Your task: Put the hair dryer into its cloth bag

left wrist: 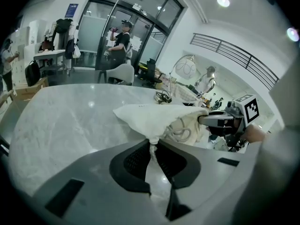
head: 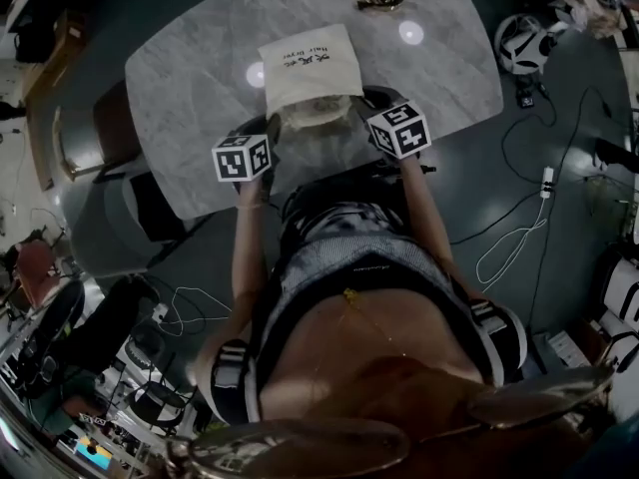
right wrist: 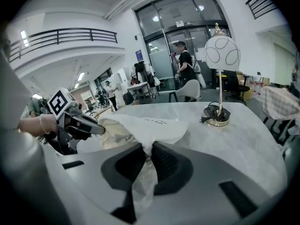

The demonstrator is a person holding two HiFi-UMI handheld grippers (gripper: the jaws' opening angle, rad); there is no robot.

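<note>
Left gripper and right gripper each clamp the bag rim, at 9 and 3 o'clock; a lamp stands at 12 on the table

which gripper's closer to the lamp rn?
Right. The right gripper, shut on the bag's near edge, has the lamp ahead across the table. The left gripper grips the same edge, on the side farther from the lamp.

Grey left claw, black mesh pads, black-and-white marker cube
</note>
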